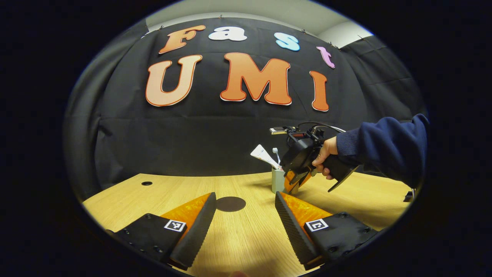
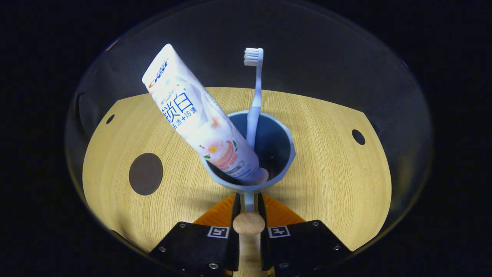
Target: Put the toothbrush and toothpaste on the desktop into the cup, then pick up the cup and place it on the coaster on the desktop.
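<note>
counted on the desktop: one cup, one toothbrush and one toothpaste held in it, one coaster, two grippers.

Even overhead light, soft shadows, fisheye-bent edges

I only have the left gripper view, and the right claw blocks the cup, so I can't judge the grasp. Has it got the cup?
Observer: Yes. In the right gripper view the right claw is closed on the cup's thin handle, with both fingers pressing it.
Operator: Are both items properly in?
Observer: The toothpaste leans to the left with its cap down inside the cup. The toothbrush stands bristles up.
Operator: Where is the coaster from there?
Observer: The coaster lies left of the cup, apart from it, with nothing on it.
</note>
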Demonstrator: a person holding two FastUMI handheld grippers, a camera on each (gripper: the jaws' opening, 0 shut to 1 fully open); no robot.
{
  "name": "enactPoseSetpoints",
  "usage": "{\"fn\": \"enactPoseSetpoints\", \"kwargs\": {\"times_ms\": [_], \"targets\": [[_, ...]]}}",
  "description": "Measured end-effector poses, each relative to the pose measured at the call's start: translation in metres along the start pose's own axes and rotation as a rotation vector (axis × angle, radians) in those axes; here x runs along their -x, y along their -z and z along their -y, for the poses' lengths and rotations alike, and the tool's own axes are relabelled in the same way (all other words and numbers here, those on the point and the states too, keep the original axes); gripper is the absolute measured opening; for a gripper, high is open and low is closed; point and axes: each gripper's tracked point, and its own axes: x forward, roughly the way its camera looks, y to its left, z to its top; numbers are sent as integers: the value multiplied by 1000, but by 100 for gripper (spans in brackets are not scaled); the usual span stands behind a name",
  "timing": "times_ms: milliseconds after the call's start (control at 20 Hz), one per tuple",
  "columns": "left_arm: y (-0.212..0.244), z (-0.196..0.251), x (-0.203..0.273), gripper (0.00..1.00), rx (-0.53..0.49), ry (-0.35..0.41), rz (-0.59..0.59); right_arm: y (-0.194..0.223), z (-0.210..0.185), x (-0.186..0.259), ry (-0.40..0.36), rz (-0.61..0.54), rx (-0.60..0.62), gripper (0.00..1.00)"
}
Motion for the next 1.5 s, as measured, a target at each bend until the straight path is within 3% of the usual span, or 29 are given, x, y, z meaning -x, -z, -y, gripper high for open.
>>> {"fn": "enactPoseSetpoints", "kwargs": {"times_ms": [200, 250, 300, 1050, 1500], "targets": [[0, -10, 7, 97, -7, -27, -4, -2, -2, -1, -25, 25, -1, 22], [-1, -11, 8, 97, -7, -31, -4, -1, -1, -3, -32, 29, 3, 17], [2, -13, 10, 97, -9, -37, -9, -2, -1, -4, -41, 30, 10, 22], [8, -34, 40, 97, -1, -86, -21, -13, -1, -15, -158, 52, 127, 22], [18, -51, 48, 97, 18, -110, -37, -20, 0, -17, -178, 53, 187, 22]]}}
